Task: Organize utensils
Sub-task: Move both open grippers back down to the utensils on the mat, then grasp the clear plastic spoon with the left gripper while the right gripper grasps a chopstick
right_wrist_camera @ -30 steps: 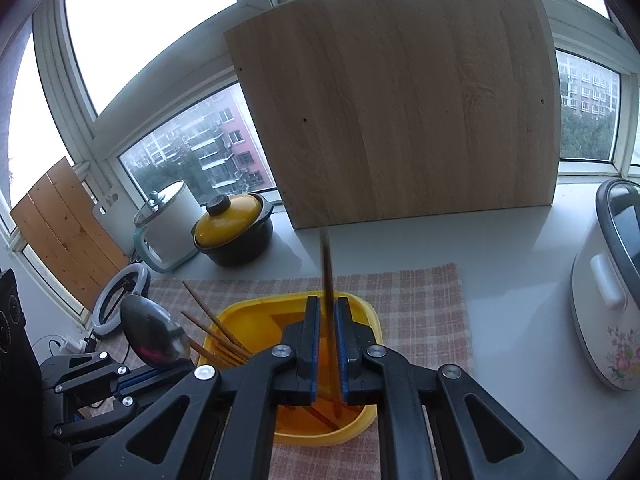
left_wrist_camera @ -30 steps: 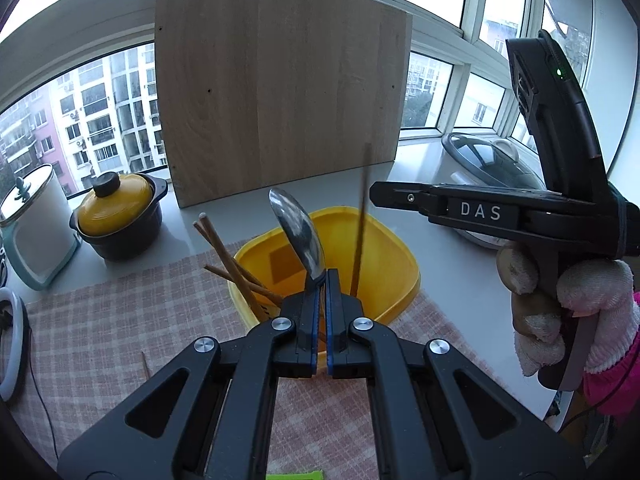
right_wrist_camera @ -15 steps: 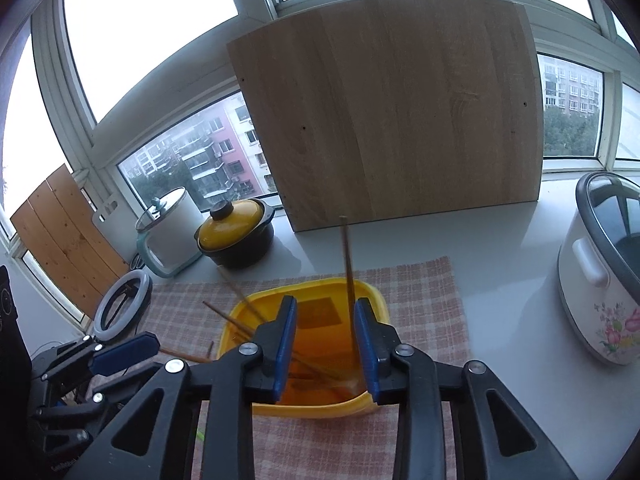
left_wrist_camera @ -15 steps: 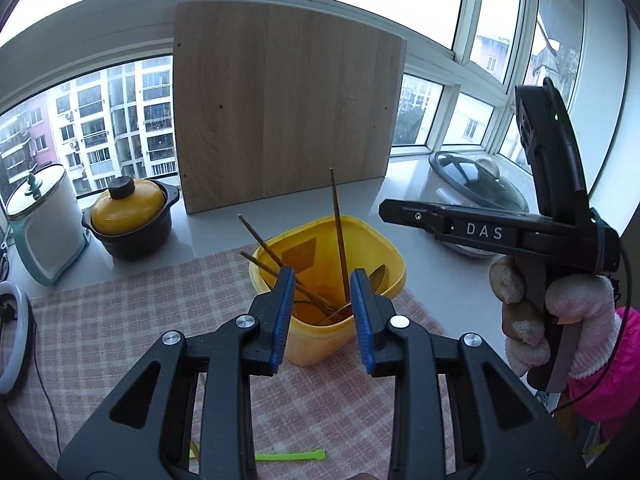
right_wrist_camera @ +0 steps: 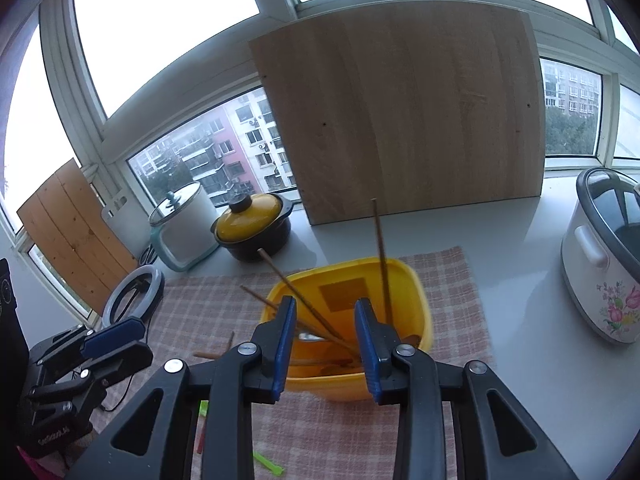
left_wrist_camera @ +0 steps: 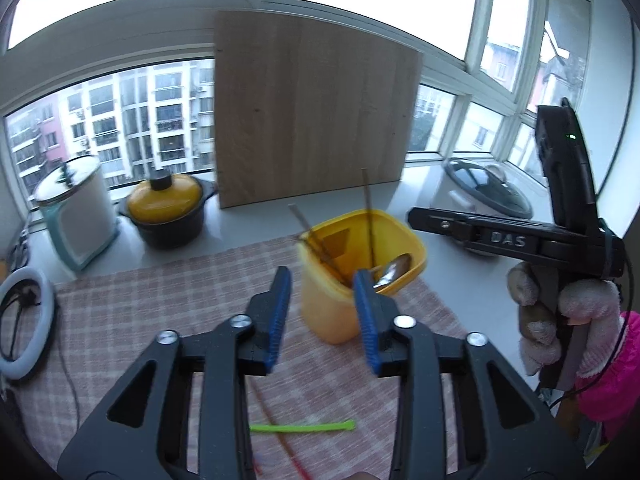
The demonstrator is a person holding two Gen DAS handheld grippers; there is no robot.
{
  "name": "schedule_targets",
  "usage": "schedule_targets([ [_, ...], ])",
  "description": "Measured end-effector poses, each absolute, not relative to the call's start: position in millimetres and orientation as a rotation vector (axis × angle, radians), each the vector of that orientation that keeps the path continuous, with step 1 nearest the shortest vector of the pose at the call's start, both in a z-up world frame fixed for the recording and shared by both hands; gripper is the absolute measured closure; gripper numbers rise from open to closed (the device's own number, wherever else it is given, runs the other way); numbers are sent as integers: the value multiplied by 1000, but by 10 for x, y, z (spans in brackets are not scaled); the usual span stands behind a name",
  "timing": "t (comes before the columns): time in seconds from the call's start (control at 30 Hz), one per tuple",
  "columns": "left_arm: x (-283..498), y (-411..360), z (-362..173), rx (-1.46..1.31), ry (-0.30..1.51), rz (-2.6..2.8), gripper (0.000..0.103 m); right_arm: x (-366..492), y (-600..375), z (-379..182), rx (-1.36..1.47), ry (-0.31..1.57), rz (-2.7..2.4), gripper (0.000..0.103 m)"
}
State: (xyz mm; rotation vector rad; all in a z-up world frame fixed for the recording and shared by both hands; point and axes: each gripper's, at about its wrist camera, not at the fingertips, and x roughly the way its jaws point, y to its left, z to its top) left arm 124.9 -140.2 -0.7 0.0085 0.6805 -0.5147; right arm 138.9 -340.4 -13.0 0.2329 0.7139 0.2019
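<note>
A: What is going on with the left gripper point(left_wrist_camera: 322, 312) now?

B: Its blue pads are standing wide apart and holding nothing. A second ago they were clamped on a metal spoon point(left_wrist_camera: 394, 270); that spoon is now lying in the yellow tub point(left_wrist_camera: 362, 280), bowl end against the near rim.

A: And the right gripper point(right_wrist_camera: 326, 340)?

B: Same story. It was pinching a dark chopstick point(right_wrist_camera: 380, 256) a second ago; now its jaws are gaping, and the stick is leaning upright in the tub with the other chopsticks point(right_wrist_camera: 298, 292).

A: So both drops are landing?

B: I think so. Both tools are sitting just short of the tub on the checked cloth point(left_wrist_camera: 160, 300).

A: Anything left out?

B: A green plastic piece point(left_wrist_camera: 304, 427) and a reddish stick point(left_wrist_camera: 276, 428), possibly another chopstick since the view is blurring there, are lying on the cloth below the left gripper. Those are probably next.
</note>
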Motion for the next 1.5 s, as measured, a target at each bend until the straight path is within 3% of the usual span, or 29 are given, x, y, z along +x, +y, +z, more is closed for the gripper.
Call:
schedule_targets([
  [0.07, 1217, -1268, -7, 9, 679, -479, 62, 1369, -3318, -125, 220, 711, 206, 66],
  [0.23, 1134, -934, -29, 24, 685, -378, 52, 1343, -3044, -149, 189, 722, 247, 65],
  [0.93, 955, 391, -824, -169, 911, -196, 52, 1082, -2323, -255, 56, 735, 375, 64],
  [1.5, 867, 485, -1496, -373, 1101, -261, 56, 1255, -1666, -889, -31, 962, 525, 64],
])
